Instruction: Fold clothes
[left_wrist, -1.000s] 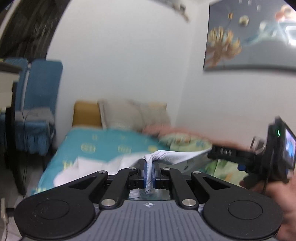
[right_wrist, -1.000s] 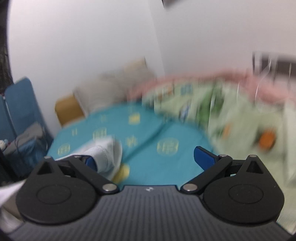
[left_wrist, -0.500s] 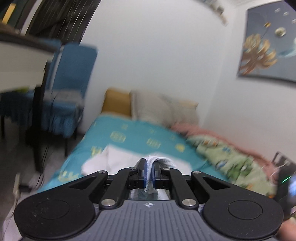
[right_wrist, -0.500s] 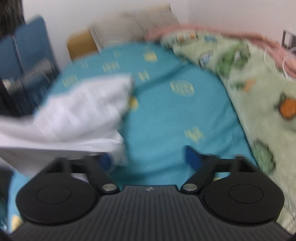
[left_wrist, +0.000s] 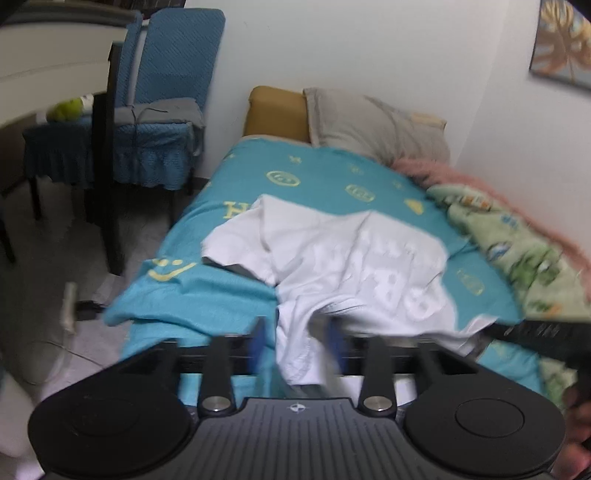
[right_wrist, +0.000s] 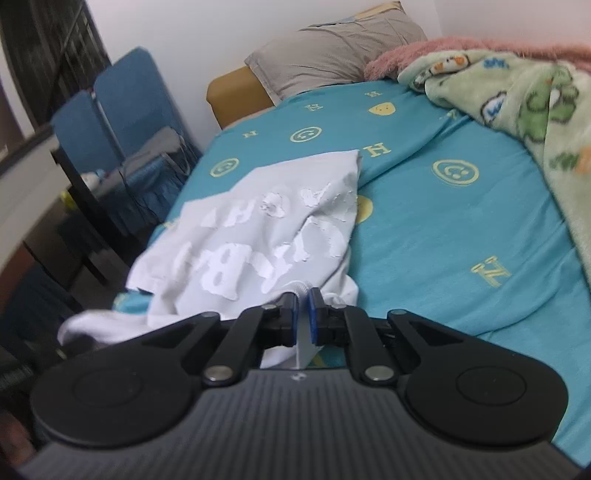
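Observation:
A white T-shirt (left_wrist: 343, 258) with pale lettering lies crumpled on the teal bed sheet (left_wrist: 325, 177), its near edge at the bed's foot. It also shows in the right wrist view (right_wrist: 258, 236). My left gripper (left_wrist: 295, 343) is open; a fold of the shirt hangs loose between its blurred blue fingertips (left_wrist: 258, 338). My right gripper (right_wrist: 303, 314) is shut on the shirt's near hem, with white cloth pinched between its pads. The right gripper's body (left_wrist: 535, 332) shows at the right edge of the left wrist view.
A green patterned blanket (right_wrist: 517, 92) and a pink one (right_wrist: 424, 51) lie along the bed's right side. A grey pillow (left_wrist: 373, 122) is at the head. Blue-covered chairs (left_wrist: 162, 92) and a dark table leg (left_wrist: 105, 177) stand left of the bed.
My left gripper has opened and let go of the shirt. My right gripper has closed on the shirt's hem. The shirt now lies spread lower on the bed.

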